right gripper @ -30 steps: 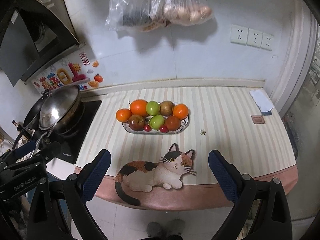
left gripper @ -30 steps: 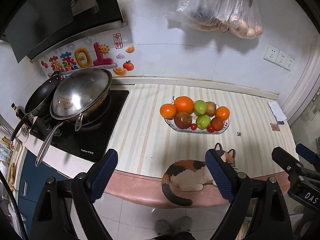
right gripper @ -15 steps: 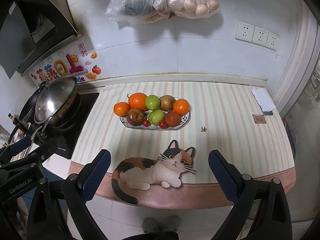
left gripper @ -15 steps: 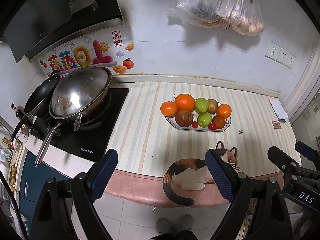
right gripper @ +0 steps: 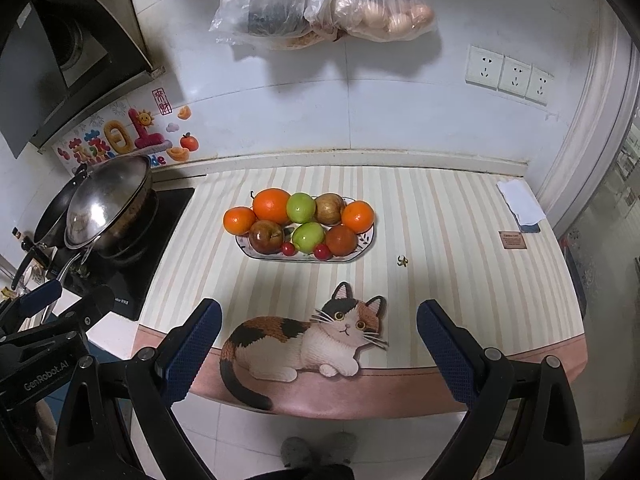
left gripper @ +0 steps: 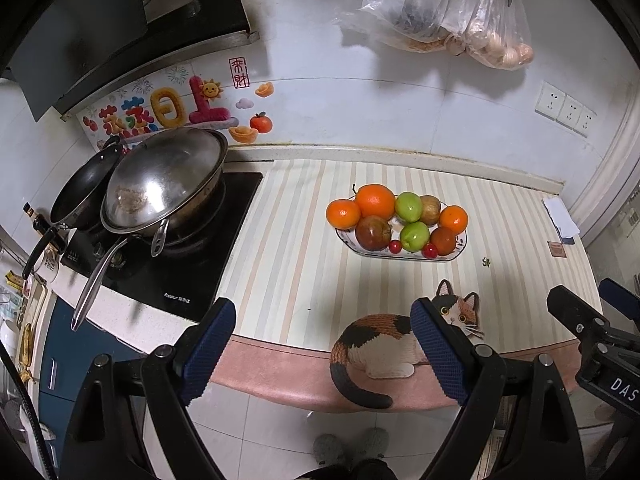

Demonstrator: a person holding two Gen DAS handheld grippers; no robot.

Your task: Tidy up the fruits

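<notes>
A white oval plate (left gripper: 400, 254) (right gripper: 248, 251) on the striped counter holds oranges (left gripper: 375, 201) (right gripper: 272, 205), green apples (left gripper: 409, 206) (right gripper: 301, 207), dark red apples (left gripper: 373, 233) (right gripper: 266, 236), a brown fruit (right gripper: 329, 209) and small red cherry tomatoes (left gripper: 430, 251) (right gripper: 322, 251). My left gripper (left gripper: 322, 332) is open and empty, held in front of the counter's front edge. My right gripper (right gripper: 319, 332) is open and empty, also short of the counter edge. Both are well away from the plate.
A steel wok (left gripper: 164, 184) and a black pan (left gripper: 82, 194) sit on the stove at the left. A cat-shaped mat (right gripper: 308, 340) lies at the counter's front edge. Plastic bags (right gripper: 320, 4) hang on the wall. A folded cloth (right gripper: 520, 202) lies at the far right.
Both grippers have drawn back and risen slightly, so the plate sits a little farther off in both views. Jaws stay open.
</notes>
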